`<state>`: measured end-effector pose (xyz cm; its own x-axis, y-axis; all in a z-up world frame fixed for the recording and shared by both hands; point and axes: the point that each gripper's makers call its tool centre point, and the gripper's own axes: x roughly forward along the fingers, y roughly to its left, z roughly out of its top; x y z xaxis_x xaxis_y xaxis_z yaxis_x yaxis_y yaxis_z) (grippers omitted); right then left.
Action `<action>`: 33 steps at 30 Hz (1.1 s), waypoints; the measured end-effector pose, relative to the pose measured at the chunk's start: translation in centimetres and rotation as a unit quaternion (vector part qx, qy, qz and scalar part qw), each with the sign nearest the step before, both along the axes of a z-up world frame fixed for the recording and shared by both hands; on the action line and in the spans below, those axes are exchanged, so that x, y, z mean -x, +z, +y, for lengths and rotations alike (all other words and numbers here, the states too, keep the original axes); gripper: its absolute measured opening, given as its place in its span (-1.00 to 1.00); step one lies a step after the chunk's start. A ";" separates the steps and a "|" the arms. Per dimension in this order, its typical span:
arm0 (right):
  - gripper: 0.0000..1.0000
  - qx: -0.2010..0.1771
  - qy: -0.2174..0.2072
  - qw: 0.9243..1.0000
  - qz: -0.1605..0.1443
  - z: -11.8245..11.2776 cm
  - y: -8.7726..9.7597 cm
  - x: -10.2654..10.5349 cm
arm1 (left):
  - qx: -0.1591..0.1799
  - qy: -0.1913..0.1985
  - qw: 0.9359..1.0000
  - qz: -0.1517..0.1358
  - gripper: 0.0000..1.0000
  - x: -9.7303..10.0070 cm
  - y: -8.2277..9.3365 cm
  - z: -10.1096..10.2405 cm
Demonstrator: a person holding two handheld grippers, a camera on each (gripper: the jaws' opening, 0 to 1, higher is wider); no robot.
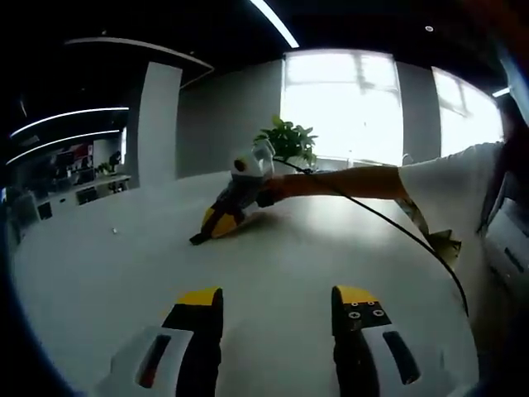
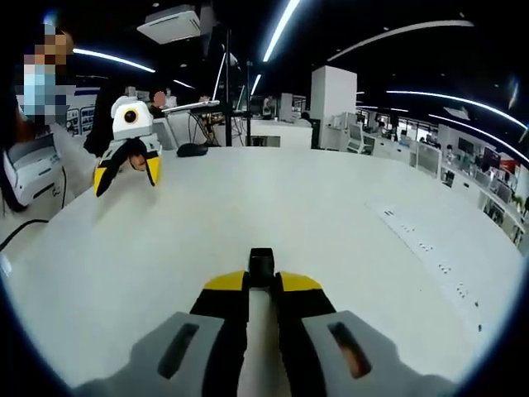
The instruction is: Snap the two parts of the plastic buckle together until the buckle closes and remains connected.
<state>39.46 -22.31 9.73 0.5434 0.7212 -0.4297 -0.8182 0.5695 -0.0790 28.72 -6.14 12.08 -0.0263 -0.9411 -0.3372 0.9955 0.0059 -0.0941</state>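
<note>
My right gripper (image 2: 262, 281) rests low over the white table (image 2: 347, 207), shut on a small black buckle part (image 2: 261, 263) that sticks out past its yellow tips. In the left gripper view that same right gripper (image 1: 218, 222) lies at mid table, a person's arm behind it, and the black buckle part (image 1: 198, 238) pokes from its tip onto the table (image 1: 273, 265). My left gripper (image 1: 278, 298) is open above the bare tabletop with nothing between its jaws. In the right gripper view the left gripper (image 2: 126, 177) hangs at the far left, raised off the table.
A black cable (image 1: 397, 227) runs across the table toward the person's sleeve (image 1: 450, 178). A potted plant (image 1: 289, 139) stands at the far edge. A dark mouse-like object (image 2: 192, 150) lies near the back. Flush socket plates (image 2: 413, 234) dot the right side.
</note>
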 end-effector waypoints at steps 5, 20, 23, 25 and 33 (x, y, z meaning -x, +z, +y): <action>-0.48 -0.007 -0.005 1.000 0.008 0.1 0.3 -0.1 | 0.002 0.000 1.000 0.002 0.05 0.0 0.1 0.0; -0.09 -0.031 -0.078 0.996 -0.020 0.6 1.7 1.0 | -0.003 0.009 1.000 -0.001 0.08 -0.3 -0.4 -0.1; 0.12 -0.016 -0.108 0.993 -0.037 0.6 2.1 1.6 | -0.003 0.022 1.000 -0.008 0.21 -0.9 -0.5 -0.3; 0.23 -0.016 -0.116 0.992 -0.042 0.9 2.5 2.2 | -0.005 0.028 1.000 -0.008 0.26 -1.3 -0.6 -0.3; 0.55 -0.027 -0.139 0.989 -0.035 2.0 3.0 4.7 | -0.009 0.031 0.999 -0.006 0.32 -1.1 -1.1 -0.6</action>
